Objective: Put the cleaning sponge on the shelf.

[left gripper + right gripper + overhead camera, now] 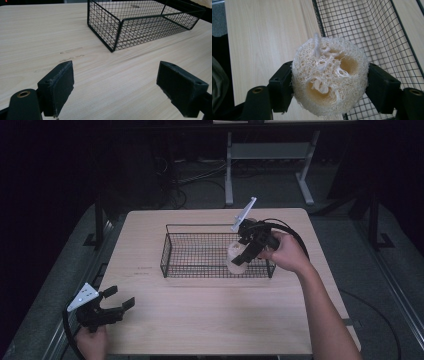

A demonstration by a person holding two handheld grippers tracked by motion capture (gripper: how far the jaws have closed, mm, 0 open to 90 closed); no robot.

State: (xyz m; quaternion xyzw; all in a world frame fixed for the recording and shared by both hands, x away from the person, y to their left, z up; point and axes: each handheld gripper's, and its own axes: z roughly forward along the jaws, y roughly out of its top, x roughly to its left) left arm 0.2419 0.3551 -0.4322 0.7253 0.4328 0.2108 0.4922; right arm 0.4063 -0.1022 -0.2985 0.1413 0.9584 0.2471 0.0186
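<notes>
The right gripper (243, 254) pinches the loofah (329, 77) over the near right corner of the wire basket (176, 227), hollow end facing its camera, while the left gripper (119, 298) sits spread wide, well apart at the table's (200, 320) near-left corner.

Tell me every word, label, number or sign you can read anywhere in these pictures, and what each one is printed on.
None can be read.
Pale wooden table: faint dark marks near the black wire basket, too small and smeared to tell if they are writing.
Pale fibrous loofah sponge held in the right claw: no label.
Left claw, open: no markings.
</notes>
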